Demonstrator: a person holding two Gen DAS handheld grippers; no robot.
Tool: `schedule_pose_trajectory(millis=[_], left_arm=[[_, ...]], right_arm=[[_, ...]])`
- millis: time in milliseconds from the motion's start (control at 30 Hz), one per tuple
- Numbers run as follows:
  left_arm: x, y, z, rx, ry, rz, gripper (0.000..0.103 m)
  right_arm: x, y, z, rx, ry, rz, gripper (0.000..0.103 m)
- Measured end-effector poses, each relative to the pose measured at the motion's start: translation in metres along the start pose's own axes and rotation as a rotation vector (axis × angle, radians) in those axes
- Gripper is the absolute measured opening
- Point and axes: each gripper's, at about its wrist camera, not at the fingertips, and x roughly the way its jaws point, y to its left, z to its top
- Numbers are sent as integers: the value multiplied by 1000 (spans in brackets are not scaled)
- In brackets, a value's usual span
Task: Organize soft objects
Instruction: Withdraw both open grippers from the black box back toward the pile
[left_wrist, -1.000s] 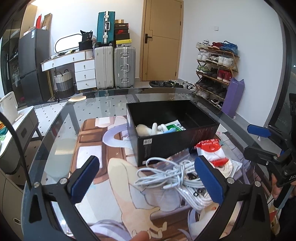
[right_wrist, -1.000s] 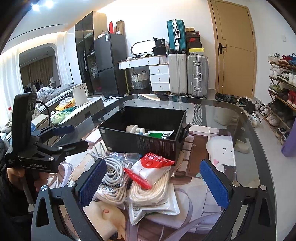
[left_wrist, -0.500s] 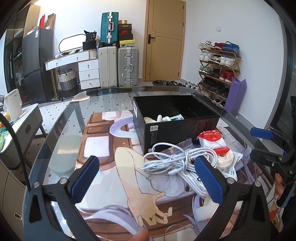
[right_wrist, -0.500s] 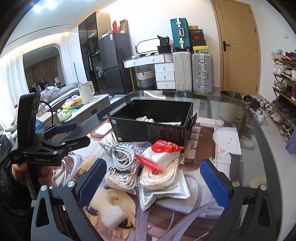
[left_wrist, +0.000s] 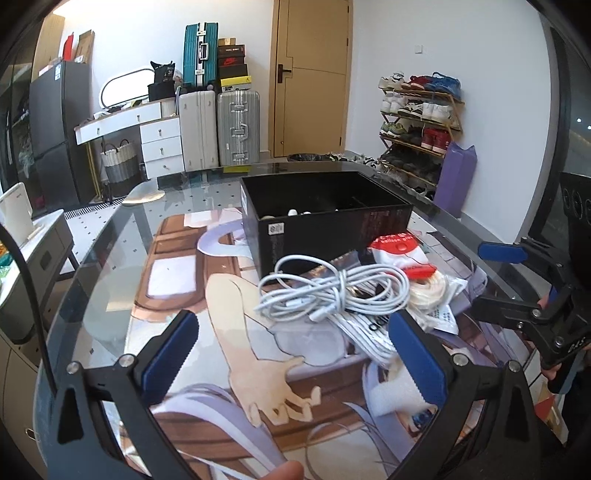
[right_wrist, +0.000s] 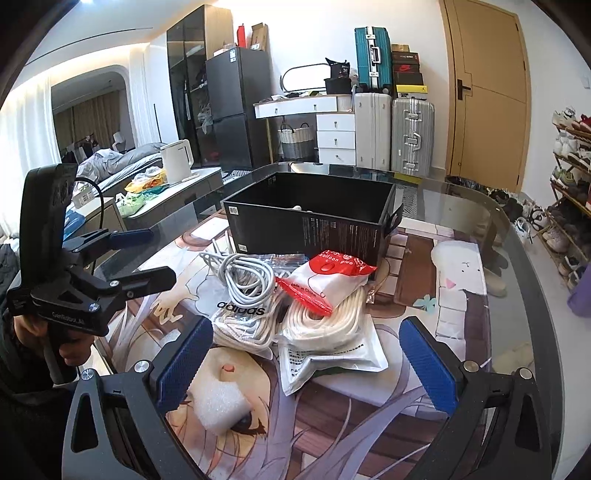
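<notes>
- Soft objects sit in a heap on the glass table (left_wrist: 110, 258), just in front of the black box (right_wrist: 310, 225), none lifted yet.
- Heap, as seen: loose white cable bundle (left_wrist: 332, 291) on top at the left side; adidas bag (right_wrist: 240, 314) of cord under it; red-topped pouch (right_wrist: 328, 280) lying on a bagged coil of cream rope (right_wrist: 325, 325); flat printed packet (right_wrist: 332, 358) at the bottom.
- White foam piece (right_wrist: 221, 402) lies apart from the heap, near the right gripper's own left finger.
- Box is open on top; something white shows just over its rim, contents otherwise hidden.
- Left gripper (left_wrist: 291, 354): jaws spread wide, nothing between them, hovering above the table short of the cable bundle.
- Right gripper (right_wrist: 306, 358): jaws also wide apart and empty, aimed at the rope bag and pouch.
- Each gripper shows in the other's view, held by a hand (right_wrist: 74, 347) at the table edge.
- Step, judged: approach before a pick; some items probably boxed, heap remaining.
- Next move calls for: pick one item, likely the cable bundle or the pouch since both lie on top; lower the jaws around it, close, lift clear, carry over the box rim.
- Risk: cable loops may snag on the bags beneath and drag them.
</notes>
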Motion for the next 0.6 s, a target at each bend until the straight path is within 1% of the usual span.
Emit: schedule_pose_trajectory(millis=[167,267,367,400,600], left_arm=[[-5,-7,-7,8,3,-11,103],[-2,-17,-12,36,30,-22,103],[3,-26,-17,63,65,-76,103],[3,-29,-18,67,68,-82,103],[2,-44,-23,108,74,-91,103]], right_arm=[[-4,-1,-5,-4,1,-2,102],[-5,-3,-9,0,7,-5,102],[-6,-7,-10,1,8,-15,102],[-8,-8,-10,2,4,-17,102],[-12,-15,-11,14,2,-34,102]])
